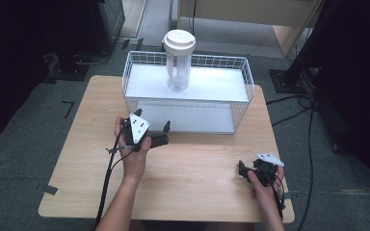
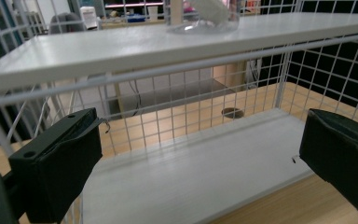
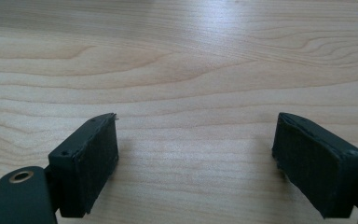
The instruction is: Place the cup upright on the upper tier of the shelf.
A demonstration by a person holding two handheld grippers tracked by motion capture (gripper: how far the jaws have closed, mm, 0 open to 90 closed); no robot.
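While a person's left hand (image 1: pixel 134 156) holds the left gripper (image 1: pixel 153 129) just in front of a white wire rack (image 1: pixel 243 103), its jaws stand wide apart with nothing between them. Seen from the left gripper view, the left gripper (image 2: pixel 200 154) faces the rack's (image 2: pixel 177 70) open lower level, the two black pads at either edge and the white bottom board between them farther off. The rack sits toward the back of the wooden counter (image 1: pixel 197 178), and on its upper shelf (image 1: pixel 144 86) stands a clear jar (image 1: pixel 178 60) with a white lid (image 1: pixel 178 40), upright and near the shelf's middle; the jar's (image 2: pixel 205 14) base shows at the top of the left gripper view. Further right, near the counter's front corner and well apart from the rack, the right hand (image 1: pixel 266 190) keeps the right gripper (image 1: pixel 243 172) low over the wood. Its own view shows the right gripper (image 3: pixel 196 156) opened wide and empty above bare counter (image 3: pixel 182 60).
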